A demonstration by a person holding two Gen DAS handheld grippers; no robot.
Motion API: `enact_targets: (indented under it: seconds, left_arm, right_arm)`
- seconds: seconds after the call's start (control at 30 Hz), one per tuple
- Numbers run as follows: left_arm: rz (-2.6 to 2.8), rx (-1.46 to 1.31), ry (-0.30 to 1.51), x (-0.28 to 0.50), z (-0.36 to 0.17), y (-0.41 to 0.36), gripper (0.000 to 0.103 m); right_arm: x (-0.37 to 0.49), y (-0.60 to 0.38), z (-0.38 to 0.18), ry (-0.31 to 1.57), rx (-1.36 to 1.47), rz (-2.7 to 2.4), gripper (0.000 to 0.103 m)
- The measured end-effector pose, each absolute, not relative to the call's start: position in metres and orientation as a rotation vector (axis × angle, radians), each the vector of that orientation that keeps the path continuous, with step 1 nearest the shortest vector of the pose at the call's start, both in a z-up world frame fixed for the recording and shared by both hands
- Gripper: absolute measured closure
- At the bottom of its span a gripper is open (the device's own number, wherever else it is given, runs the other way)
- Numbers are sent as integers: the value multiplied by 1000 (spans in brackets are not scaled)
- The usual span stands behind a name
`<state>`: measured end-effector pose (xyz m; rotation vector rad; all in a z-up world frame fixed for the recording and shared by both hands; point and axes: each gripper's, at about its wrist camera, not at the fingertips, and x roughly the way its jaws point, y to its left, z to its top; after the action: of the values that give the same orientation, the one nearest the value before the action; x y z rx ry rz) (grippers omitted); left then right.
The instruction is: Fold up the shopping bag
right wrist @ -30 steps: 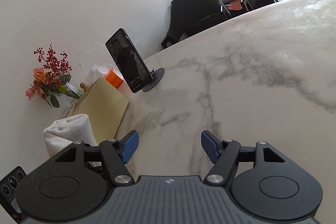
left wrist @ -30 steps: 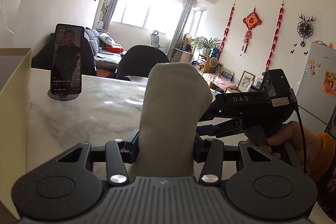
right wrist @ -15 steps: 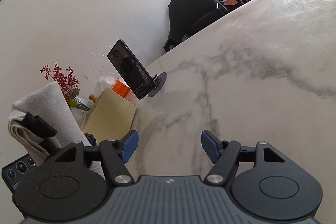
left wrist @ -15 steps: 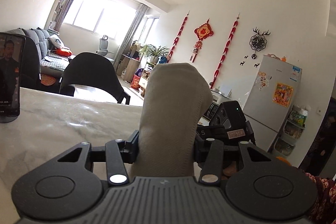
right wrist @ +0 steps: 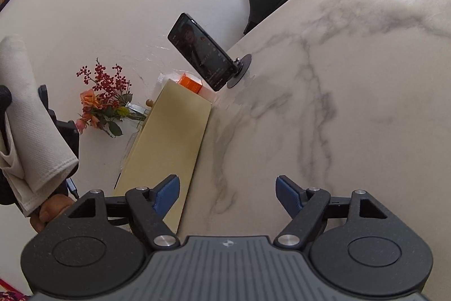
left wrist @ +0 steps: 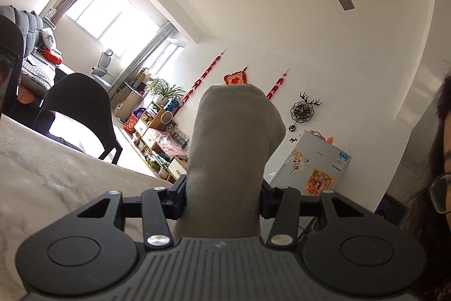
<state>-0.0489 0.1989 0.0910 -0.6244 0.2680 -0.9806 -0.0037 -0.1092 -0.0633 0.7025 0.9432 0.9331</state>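
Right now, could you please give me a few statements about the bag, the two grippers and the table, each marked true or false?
1. The left gripper is shut on the folded bag. True.
2. The right gripper holds a corner of the bag. False: its fingers stand apart with nothing between them, above the marble table.
3. The bag lies flat on the table. False: it is held up in the air, standing out of the left gripper.
4. A phone on a stand stands near the table's edge. True.
5. The yellow envelope lies on the floor. False: it lies on the table beside the phone.
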Motion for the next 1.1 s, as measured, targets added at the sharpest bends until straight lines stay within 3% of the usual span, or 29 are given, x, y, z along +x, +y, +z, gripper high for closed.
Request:
enact_targets:
  seconds: [0.77,0.87,0.93,1.0,1.1]
  left_arm:
    - [-1305,-714,286,-39,122,99,54]
    - [-1284,-699,270,-41,122,95,54]
    - [-1240,-669,245,-45,122,96,54]
    - [-1196,-639,220,-50,122,97,54]
    - [-1129,-595,183,-56,123,99,54]
  right_arm:
    - [-25,-85,-63,930,995,1244,20]
    - [-27,-81,-61,922,981,1270,41]
    - [-30,-78,-60,913,960,1277,81]
    - [-34,-79,-57,894,924,1256,91]
    - [-39,-84,-54,861,863,1209,94]
